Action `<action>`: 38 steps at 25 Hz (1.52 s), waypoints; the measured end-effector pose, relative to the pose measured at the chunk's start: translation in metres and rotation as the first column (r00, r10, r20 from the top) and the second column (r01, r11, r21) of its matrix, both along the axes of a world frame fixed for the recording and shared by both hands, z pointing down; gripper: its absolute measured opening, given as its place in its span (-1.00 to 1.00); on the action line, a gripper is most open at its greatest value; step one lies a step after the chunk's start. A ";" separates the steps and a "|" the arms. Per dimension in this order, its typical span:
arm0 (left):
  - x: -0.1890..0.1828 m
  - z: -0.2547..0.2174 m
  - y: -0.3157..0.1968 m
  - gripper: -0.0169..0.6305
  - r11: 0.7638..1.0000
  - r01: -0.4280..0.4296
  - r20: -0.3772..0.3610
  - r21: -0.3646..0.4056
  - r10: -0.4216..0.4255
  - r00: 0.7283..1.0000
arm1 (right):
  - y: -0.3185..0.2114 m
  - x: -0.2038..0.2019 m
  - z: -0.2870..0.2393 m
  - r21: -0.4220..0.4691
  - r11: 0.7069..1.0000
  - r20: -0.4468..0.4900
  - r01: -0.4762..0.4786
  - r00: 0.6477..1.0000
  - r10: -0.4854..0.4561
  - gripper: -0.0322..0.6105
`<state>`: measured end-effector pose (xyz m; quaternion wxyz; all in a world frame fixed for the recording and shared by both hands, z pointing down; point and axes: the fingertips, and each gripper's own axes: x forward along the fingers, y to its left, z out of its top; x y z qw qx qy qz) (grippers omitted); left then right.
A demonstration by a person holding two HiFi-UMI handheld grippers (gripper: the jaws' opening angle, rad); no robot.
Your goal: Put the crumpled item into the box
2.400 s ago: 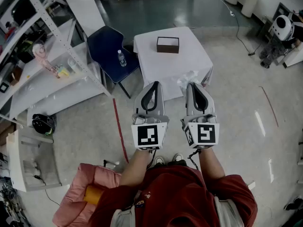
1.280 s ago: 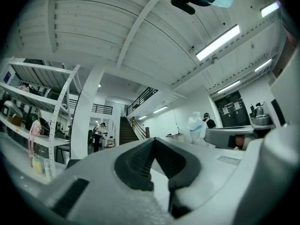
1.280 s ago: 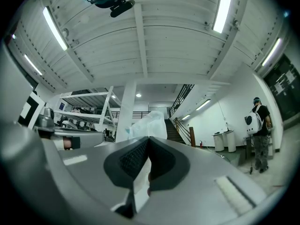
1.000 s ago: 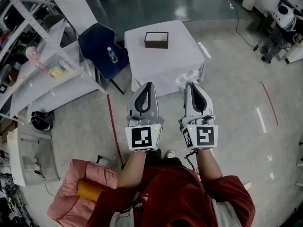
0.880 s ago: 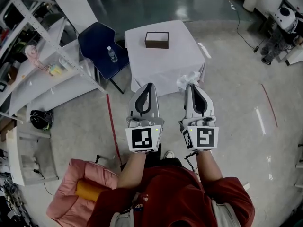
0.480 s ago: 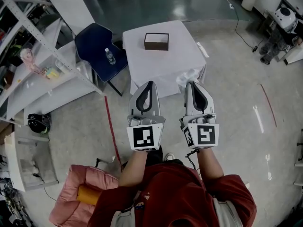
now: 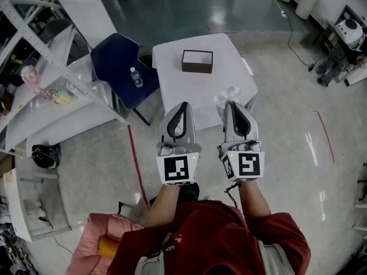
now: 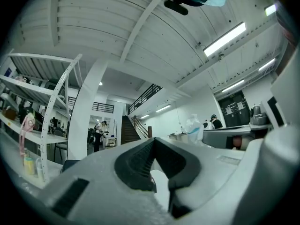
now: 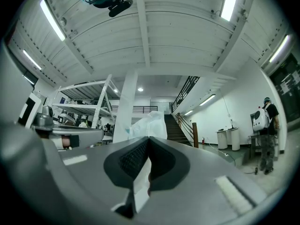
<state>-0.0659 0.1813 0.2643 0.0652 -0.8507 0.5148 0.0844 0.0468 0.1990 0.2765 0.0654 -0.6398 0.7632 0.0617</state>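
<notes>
White-clothed table point(image 7: 195, 90) on glossy floor point(image 7: 275, 153), box point(image 7: 197, 61) on top, blue chair point(image 7: 117, 67) beside.
With crumpled item point(image 7: 227, 94) clenched in right gripper point(image 7: 232, 105); left gripper point(image 7: 183, 105) closed on nothing.

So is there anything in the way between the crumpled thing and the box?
Nothing visible. The right gripper holds the crumpled item; only bare tablecloth shows between it and the box.

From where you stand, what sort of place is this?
Likely a big workshop or lab hall, not a home: open metal shelving beside a polished floor, a staircase up to a railed upper level, and a lone cloth-covered table.
</notes>
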 end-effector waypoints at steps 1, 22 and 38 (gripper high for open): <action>-0.004 0.000 -0.008 -0.94 1.000 -0.001 -0.004 -0.003 0.001 1.000 | -0.008 -0.004 0.000 -0.002 1.000 -0.004 0.000 1.000 0.000 -0.89; -0.052 -0.008 -0.107 -0.94 0.998 -0.061 -0.051 0.011 0.062 0.997 | -0.103 -0.050 -0.011 -0.004 0.998 -0.063 -0.064 0.996 0.064 -0.89; 0.009 0.000 -0.184 -0.94 0.998 -0.063 -0.017 0.019 0.063 0.998 | -0.184 0.007 0.003 -0.010 0.998 -0.024 -0.059 0.998 0.059 -0.89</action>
